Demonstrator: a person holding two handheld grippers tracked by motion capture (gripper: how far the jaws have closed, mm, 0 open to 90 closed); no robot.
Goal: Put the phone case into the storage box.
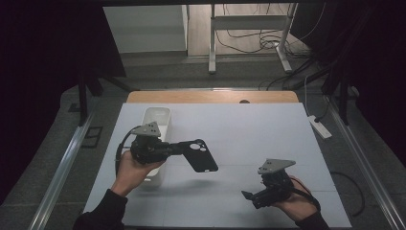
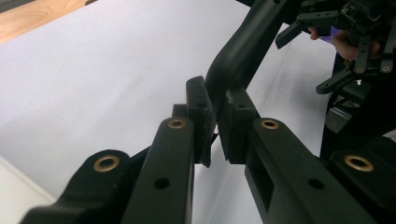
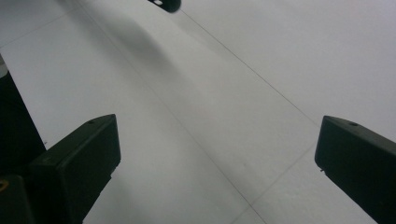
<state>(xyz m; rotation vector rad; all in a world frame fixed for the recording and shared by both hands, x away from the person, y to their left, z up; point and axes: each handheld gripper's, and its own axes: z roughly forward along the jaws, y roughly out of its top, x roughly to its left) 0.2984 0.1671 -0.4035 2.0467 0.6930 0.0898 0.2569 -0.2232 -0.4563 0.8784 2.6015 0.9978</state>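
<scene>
Desk (image 1: pixel 249 129): white, dim.
Left tool (image 1: pixel 178 148): clamps phone case (image 1: pixel 200 155), edge-on, cropped.
Right tool (image 1: pixel 248 195): jaws wide, empty.

Table (image 1: pixel 239 97): wooden top under a white sheet (image 1: pixel 249 134). White tray (image 1: pixel 156 117) rests on sheet, ten o'clock.

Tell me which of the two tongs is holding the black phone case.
The left tongs, beside the white bin: its jaws are clamped on the edge of the black phone case, held above the table. The right tongs stand wide open with nothing between them.
</scene>
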